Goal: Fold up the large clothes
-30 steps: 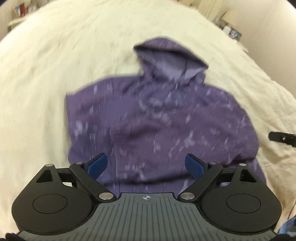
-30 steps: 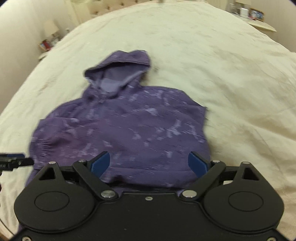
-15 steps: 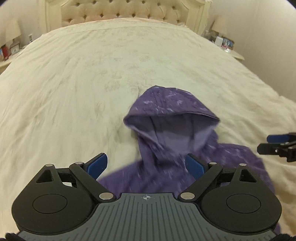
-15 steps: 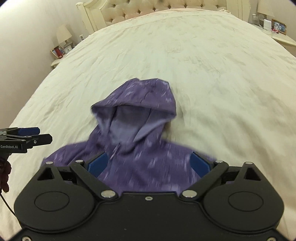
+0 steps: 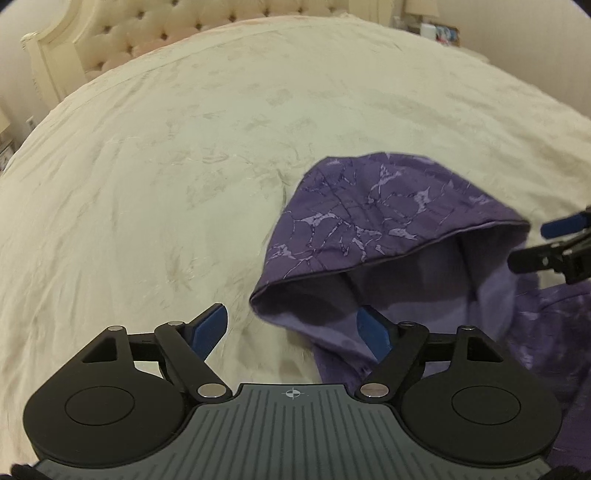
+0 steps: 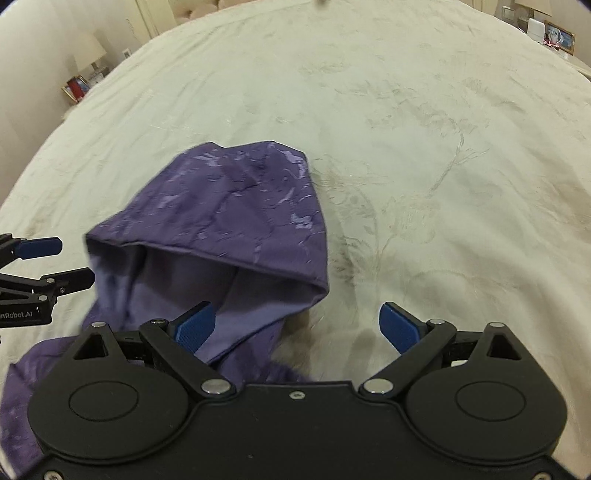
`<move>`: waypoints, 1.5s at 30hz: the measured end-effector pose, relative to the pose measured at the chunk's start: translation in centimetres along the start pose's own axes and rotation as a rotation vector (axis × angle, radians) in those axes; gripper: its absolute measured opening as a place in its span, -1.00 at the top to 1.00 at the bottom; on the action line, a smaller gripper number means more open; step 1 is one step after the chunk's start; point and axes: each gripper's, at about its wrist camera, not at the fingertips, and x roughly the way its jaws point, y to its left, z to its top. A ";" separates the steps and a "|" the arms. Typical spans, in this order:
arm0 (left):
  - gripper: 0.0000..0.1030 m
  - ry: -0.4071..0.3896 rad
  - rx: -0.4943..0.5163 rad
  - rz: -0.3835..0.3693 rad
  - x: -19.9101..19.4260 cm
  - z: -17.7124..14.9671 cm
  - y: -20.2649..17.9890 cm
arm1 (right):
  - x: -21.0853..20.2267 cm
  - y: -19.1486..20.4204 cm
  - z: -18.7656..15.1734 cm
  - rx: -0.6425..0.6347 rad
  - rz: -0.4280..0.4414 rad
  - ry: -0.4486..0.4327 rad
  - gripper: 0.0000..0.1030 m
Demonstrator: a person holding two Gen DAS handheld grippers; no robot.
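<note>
- Purple marbled hoodie (image 5: 388,218) lies face-up on the cream bedspread (image 5: 166,166), its hood (image 6: 229,221) spread toward the tufted headboard (image 5: 155,33) and its body trailing back under and behind both cameras, so the garment's long axis runs from the person toward the head of the bed.
- In the left wrist view the left gripper (image 5: 291,330) sits off the hood's left corner: its right pad overlaps the hood's lilac lining, while its left pad is over bare bedspread.
- Its jaws are closing but not yet clenched; the hood's lower left edge lies in the gap between them, and no pad presses on cloth.
- In the right wrist view the right gripper (image 6: 297,326) mirrors this at the hood's right corner, left pad over the lining, right pad over the bedspread.
- Its jaws stand released and wide, holding nothing.
- Each gripper shows in the other's view at the far side of the hood opening, so the two flank the hood, well apart.
- Neither hand is clearly nearer; each appears equally close to its own corner where hood meets shoulder.
- Likely next step, judged from this layout: pinch both corners and fold the hood back down over the body along the long axis.
</note>
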 end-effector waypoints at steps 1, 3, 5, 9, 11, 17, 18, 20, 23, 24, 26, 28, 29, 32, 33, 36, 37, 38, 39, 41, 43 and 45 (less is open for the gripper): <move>-0.48 0.004 0.012 0.003 0.5 0.1 -0.2 | 0.4 0.0 0.2 -0.005 -0.010 -0.001 -0.86; -0.45 0.003 0.032 -0.003 1.4 0.6 -0.5 | 1.1 -0.1 0.6 -0.015 -0.028 -0.003 -0.85; -0.39 -0.010 0.050 0.006 2.2 1.1 -0.6 | 1.7 -0.1 1.1 -0.025 -0.036 -0.004 -0.72; -0.11 -0.006 0.023 0.039 3.3 1.9 -0.1 | 2.0 0.9 2.4 -0.052 -0.067 -0.008 0.66; -0.09 -0.018 0.001 0.045 3.4 2.1 0.4 | 1.3 2.1 3.2 -0.084 -0.065 -0.046 0.68; 0.50 -0.075 -0.032 0.124 2.7 2.1 2.0 | -4.0 6.6 4.4 -0.234 0.161 -0.202 0.69; 0.65 -0.098 -0.068 0.140 2.1 2.0 2.6 | -4.9 7.3 4.4 -0.266 0.203 -0.219 0.69; 0.66 -0.175 -0.182 0.171 0.2 1.6 4.2 | -6.1 8.1 4.3 -0.311 0.251 -0.240 0.69; 0.63 -0.275 -0.285 0.196 -3.2 0.8 5.7 | -7.3 8.1 4.0 -0.370 0.233 -0.276 0.69; 0.60 -0.296 -0.260 0.210 -4.2 0.6 5.4 | -7.3 8.0 3.8 -0.395 0.191 -0.285 0.69; 0.56 -0.319 -0.129 0.236 -5.3 0.2 3.9 | -6.7 7.2 3.7 -0.425 0.115 -0.277 0.66; 0.53 -0.322 0.034 0.258 -5.3 -0.2 1.9 | -5.5 5.9 3.5 -0.412 0.068 -0.244 0.63; 0.53 -0.312 0.105 0.258 -5.0 -0.5 1.0 | -4.8 5.4 3.4 -0.401 0.045 -0.225 0.63; 0.51 -0.220 0.250 0.259 -2.6 -0.8 -1.2 | -2.3 3.2 2.7 -0.349 -0.043 -0.148 0.59; 0.51 -0.178 0.270 0.265 -1.5 -0.8 -1.5 | -1.4 2.5 2.7 -0.332 -0.076 -0.118 0.49; 0.25 -0.007 0.256 0.230 1.9 -0.8 -0.9 | 0.4 1.2 1.7 -0.309 -0.149 -0.049 0.04; 0.21 0.052 0.233 0.199 2.8 -0.9 -0.4 | 0.7 1.0 1.4 -0.309 -0.144 -0.030 0.04; 0.20 0.104 0.207 0.165 3.5 -1.0 0.1 | 0.7 0.7 1.0 -0.307 -0.125 -0.015 0.02; 0.20 0.126 0.181 0.138 3.6 -1.1 0.7 | 0.6 0.5 0.8 -0.301 -0.095 -0.004 -0.07; 0.14 0.119 0.156 0.098 2.8 -0.8 1.8 | -0.2 0.0 0.4 -0.280 -0.047 0.015 -0.16; 0.11 0.135 0.155 0.010 1.8 -0.4 2.8 | -1.3 -0.9 0.3 -0.262 -0.010 0.024 -0.27; -0.01 0.128 0.165 -0.051 0.2 -0.5 3.6 | -2.5 -2.1 0.8 -0.236 0.044 0.033 -0.38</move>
